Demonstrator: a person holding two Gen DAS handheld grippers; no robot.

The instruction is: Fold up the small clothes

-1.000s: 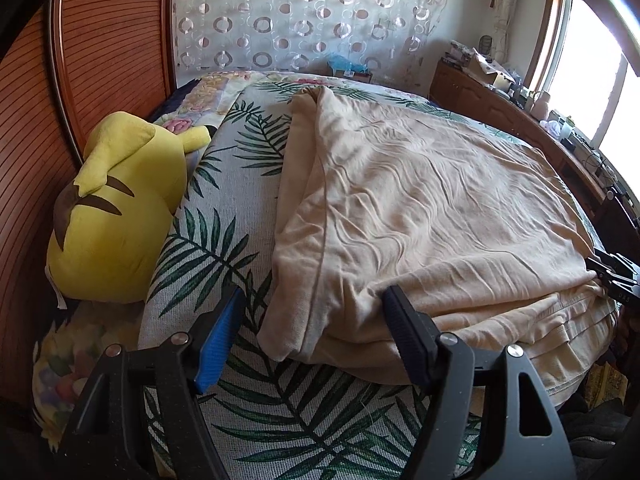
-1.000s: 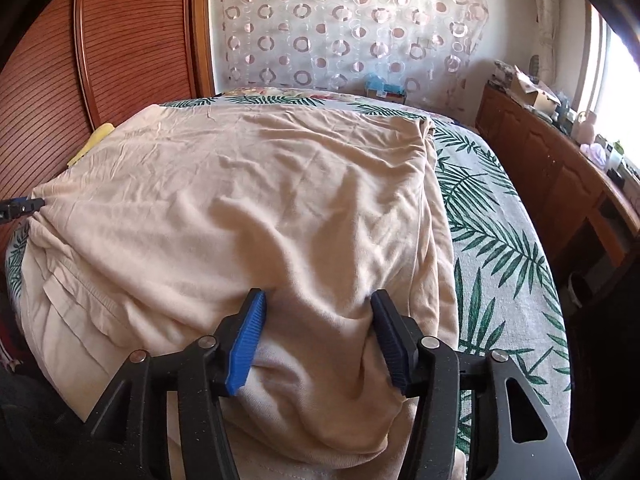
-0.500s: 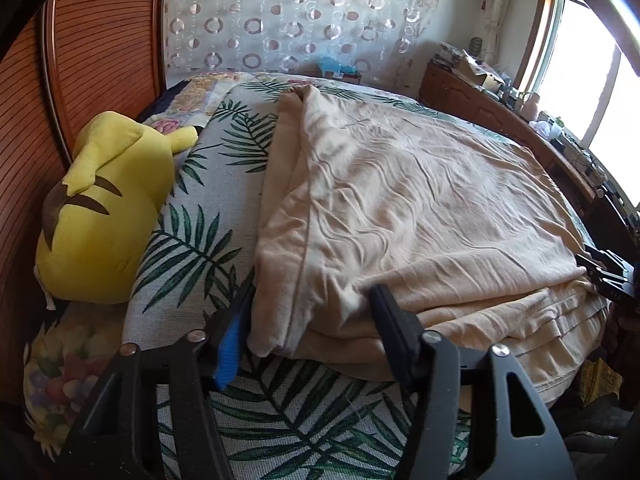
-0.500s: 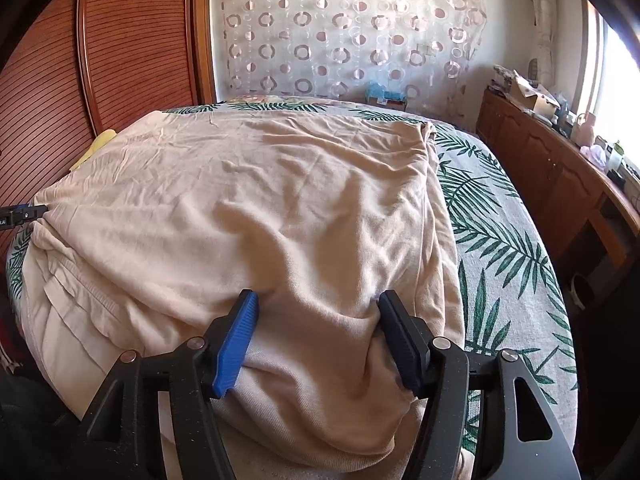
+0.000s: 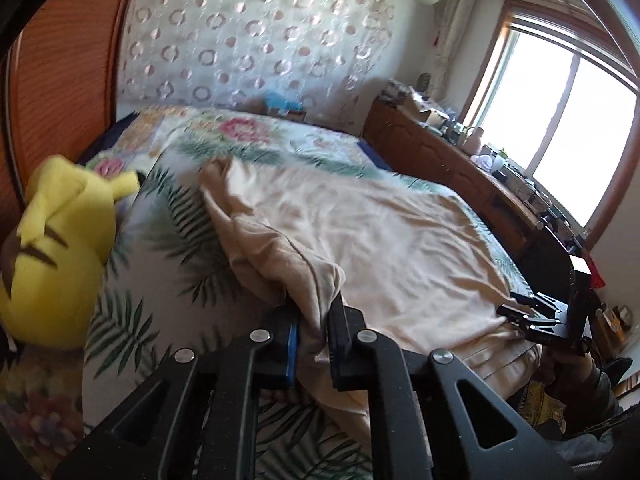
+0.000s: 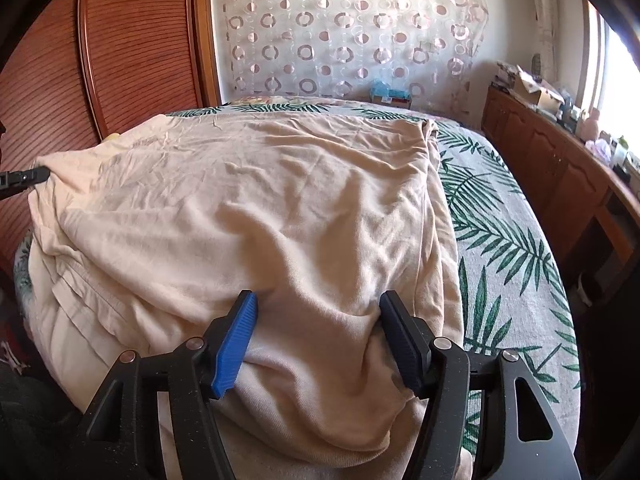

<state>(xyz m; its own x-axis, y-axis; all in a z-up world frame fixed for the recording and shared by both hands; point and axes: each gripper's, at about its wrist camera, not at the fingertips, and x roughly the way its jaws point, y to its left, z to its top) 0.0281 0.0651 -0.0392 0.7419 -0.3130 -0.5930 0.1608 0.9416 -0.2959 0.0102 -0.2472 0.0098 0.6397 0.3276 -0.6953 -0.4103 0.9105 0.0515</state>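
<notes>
So the beige garment (image 6: 248,208) is spread across the bed (image 6: 500,240), which has a palm-leaf print cover — it fills most of the middle of both views and hangs over the bed's near edge at the bottom of the right wrist frame.

The left gripper (image 5: 312,344) has just been closing its jaws, and they're now pinched tight on a bunched corner of the garment at bottom centre of its own view. The fabric rises up out of the jaws in a crumpled fold, lifted off the bed cover there. That whole frame is a bit motion-blurred.

The right gripper (image 6: 316,320) has its jaws standing wide, one finger on each side of a soft hump of the cloth at lower centre of its frame. The tips sit against the fabric, but it isn't squeezed or gathered between them.

A yellow plush toy (image 5: 56,256) sits at the left edge of the left wrist view, beside the garment but apart from it. A wooden sideboard (image 6: 560,168) runs along the right side under the window (image 5: 560,120).
</notes>
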